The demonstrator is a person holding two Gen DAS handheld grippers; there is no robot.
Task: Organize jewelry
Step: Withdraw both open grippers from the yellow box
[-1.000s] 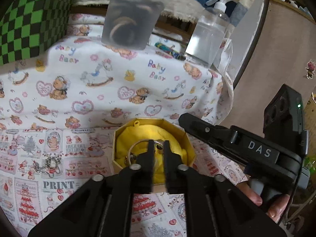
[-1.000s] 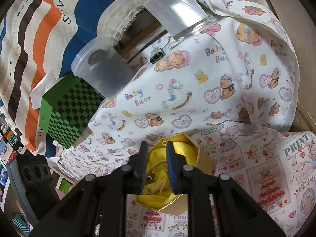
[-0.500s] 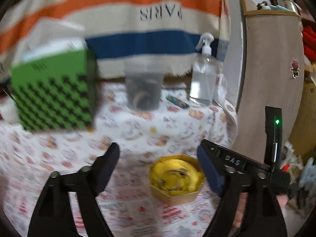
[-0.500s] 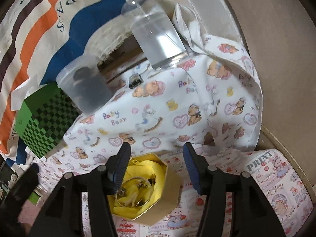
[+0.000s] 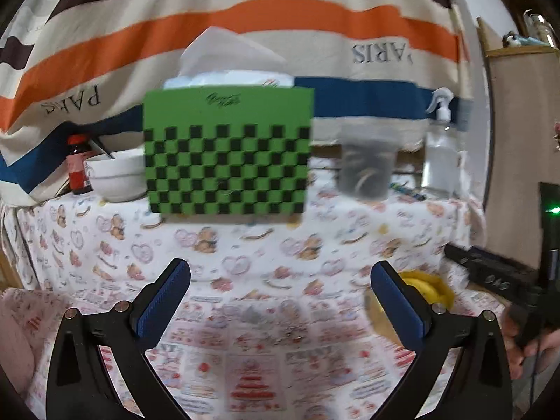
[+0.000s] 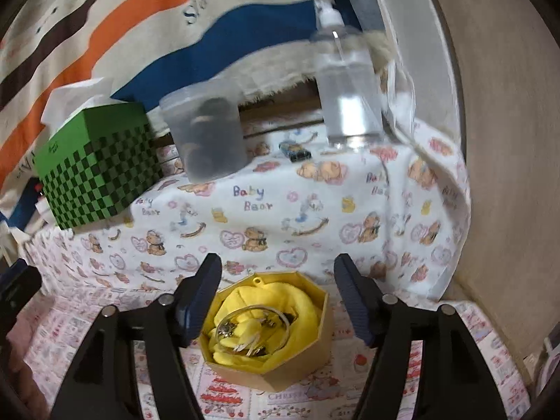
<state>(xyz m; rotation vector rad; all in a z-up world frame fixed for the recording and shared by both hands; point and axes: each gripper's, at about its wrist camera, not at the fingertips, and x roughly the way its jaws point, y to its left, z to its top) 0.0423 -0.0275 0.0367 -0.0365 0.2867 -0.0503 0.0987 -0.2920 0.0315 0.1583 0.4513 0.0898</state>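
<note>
An octagonal cardboard jewelry box (image 6: 301,360) with yellow cloth lining sits on the printed tablecloth. A silver bangle (image 6: 276,315) and small jewelry pieces lie inside it. My right gripper (image 6: 278,290) is open and empty, its fingers either side of the box and above it. My left gripper (image 5: 280,290) is open and empty, raised over the cloth. In the left wrist view the box (image 5: 425,288) shows partly behind the right finger. A small chain (image 5: 290,332) lies blurred on the cloth between the left fingers.
A green checkered tissue box (image 5: 227,154), a translucent tub with dark items (image 6: 206,136) and a clear spray bottle (image 6: 346,87) stand at the back. A white bowl (image 5: 117,175) and red bottle (image 5: 77,164) stand at the back left. A wooden panel (image 6: 507,140) rises at right.
Both grippers have opened wide and drawn back up from the box. The left gripper swung left, so the box now sits at its right. The jewelry stays in the box.
</note>
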